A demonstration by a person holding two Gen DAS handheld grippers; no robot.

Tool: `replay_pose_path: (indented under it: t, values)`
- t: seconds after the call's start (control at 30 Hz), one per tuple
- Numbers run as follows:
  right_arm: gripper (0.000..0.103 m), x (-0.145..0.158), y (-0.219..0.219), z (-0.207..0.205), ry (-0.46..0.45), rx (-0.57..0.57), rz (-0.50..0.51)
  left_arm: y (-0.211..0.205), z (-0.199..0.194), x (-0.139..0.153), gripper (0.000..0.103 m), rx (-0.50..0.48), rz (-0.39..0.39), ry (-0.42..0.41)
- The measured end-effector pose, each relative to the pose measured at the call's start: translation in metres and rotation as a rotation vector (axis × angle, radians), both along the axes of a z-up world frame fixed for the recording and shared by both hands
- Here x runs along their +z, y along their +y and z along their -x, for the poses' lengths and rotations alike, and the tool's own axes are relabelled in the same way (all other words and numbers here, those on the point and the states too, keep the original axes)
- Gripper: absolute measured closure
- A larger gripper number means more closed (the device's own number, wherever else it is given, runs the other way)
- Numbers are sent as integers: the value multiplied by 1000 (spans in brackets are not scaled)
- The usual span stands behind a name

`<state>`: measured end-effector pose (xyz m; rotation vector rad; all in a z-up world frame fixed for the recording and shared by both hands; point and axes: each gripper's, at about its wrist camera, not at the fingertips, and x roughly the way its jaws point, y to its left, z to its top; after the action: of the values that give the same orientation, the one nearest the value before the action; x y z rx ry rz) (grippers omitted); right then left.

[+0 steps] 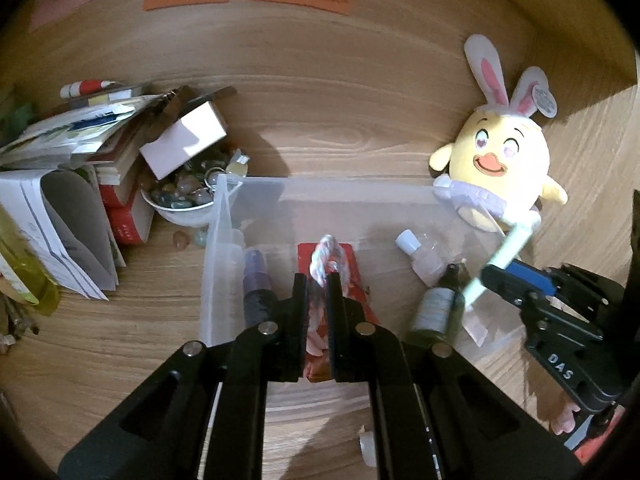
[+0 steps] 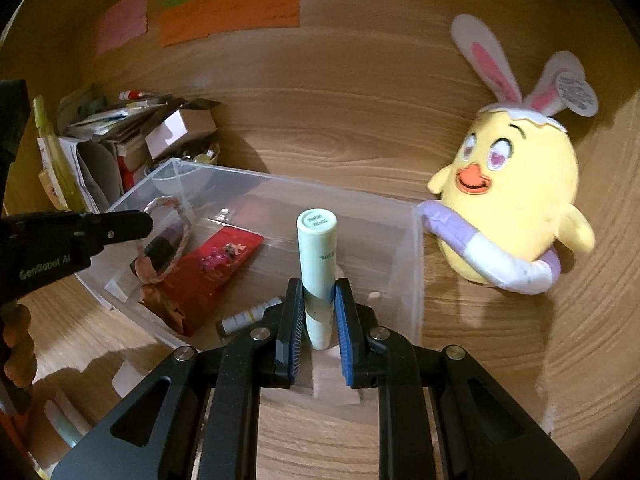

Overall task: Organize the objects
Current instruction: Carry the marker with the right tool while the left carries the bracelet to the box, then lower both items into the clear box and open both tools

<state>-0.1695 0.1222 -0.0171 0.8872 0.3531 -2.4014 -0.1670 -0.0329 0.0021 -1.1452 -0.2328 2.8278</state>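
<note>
1. Right tool clamped on a pale green tube. Tube stands up between the blue pads with its cap end away from the tool, hanging over the near right part of the clear bin.
2. Left tool closed on a braided rope loop with a pinkish piece hanging below it, held over the bin's left-middle, above a red card on the bin floor.
3. Just ahead of both tools, already in the bin: small bottles, dark purple cylinder.
4. Step in hand, as I judge it: both items carried over the bin, drop-in pending.
5. Next move calls for lowering a little, opening the jaws, clearing the bin wall on exit.
6. Beyond the bin on the tabletop: yellow chick plush to the right, touching the bin corner; bowl of stones and a paper pile to the left.
</note>
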Motion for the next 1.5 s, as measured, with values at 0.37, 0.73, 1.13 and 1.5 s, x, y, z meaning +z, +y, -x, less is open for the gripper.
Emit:
replay_pose_path:
  t: [0.37,0.73,1.13,1.5]
  values:
    - [88,-9,-18,3,-23,35,-16,4,0,-3,92,-20,25,-8]
    - [59,0,-12,-3,-19,38,14,7,-13,8,59,-28,32,38]
    - [29,18,2,-25,46,31,44,21,-36,32,24,-60,50,103]
    - [20,31,22,-41,51,28,97,21,-61,50,9,-49,66,155]
